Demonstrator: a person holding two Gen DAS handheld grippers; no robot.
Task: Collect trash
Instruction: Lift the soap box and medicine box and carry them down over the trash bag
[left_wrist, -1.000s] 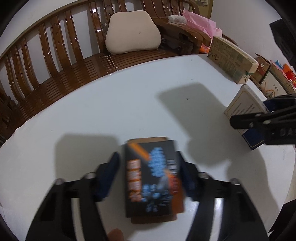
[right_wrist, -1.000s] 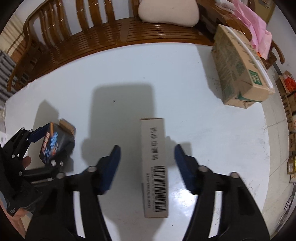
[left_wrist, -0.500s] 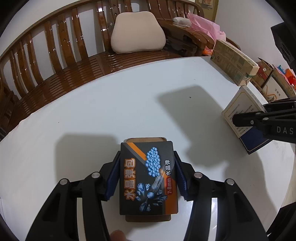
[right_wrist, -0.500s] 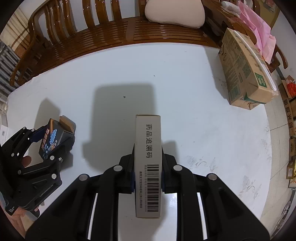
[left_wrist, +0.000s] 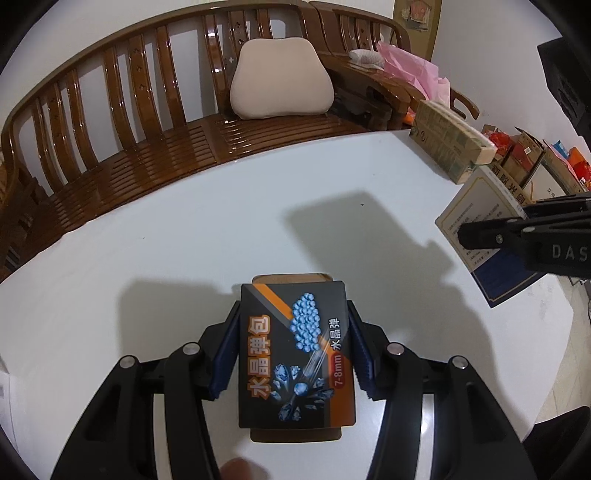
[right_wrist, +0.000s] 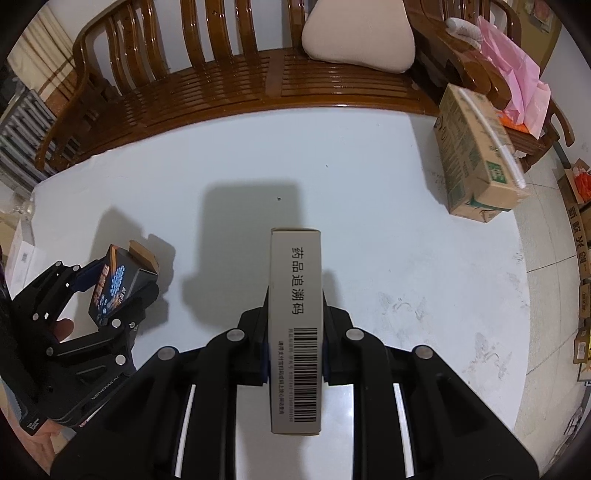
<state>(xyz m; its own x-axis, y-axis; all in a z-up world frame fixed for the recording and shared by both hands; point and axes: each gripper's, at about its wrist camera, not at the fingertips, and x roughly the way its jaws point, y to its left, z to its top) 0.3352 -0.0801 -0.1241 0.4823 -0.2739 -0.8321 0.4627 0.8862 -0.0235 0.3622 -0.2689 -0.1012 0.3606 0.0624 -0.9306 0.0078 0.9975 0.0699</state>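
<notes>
- Two boxes are in our grip, one in each hand-held gripper, both above the white surface (left_wrist: 184, 229).
- Our left hand-held gripper (left_wrist: 293, 354) pinches a black box (left_wrist: 297, 354) by its two long sides; the blue pads press flat against it.
- We see orange stripes, blue beads and printed characters on the black box, and a brown flap stands open at its far end.
- From the right wrist view, the same black box (right_wrist: 118, 282) sits in the left hand-held gripper (right_wrist: 114, 291) at the left edge, tilted, with its shadow on the surface (right_wrist: 369, 192) beside it.
- Our right hand-held gripper (right_wrist: 295, 332) clamps a white box (right_wrist: 295, 314) by its broad faces, narrow side up, with a barcode toward the camera.
- From the left wrist view, that white box (left_wrist: 480, 229) shows at the right edge with a dark blue lower part, held by the right hand-held gripper (left_wrist: 517, 236).
- We see a larger cardboard carton (right_wrist: 476, 158) lying near the far right rim of the surface.
- Behind the surface stands a wooden bench (left_wrist: 129, 147) carrying a beige cushion (left_wrist: 280, 81).
- We also see pink paper (right_wrist: 517, 85) on an armchair at the right.
</notes>
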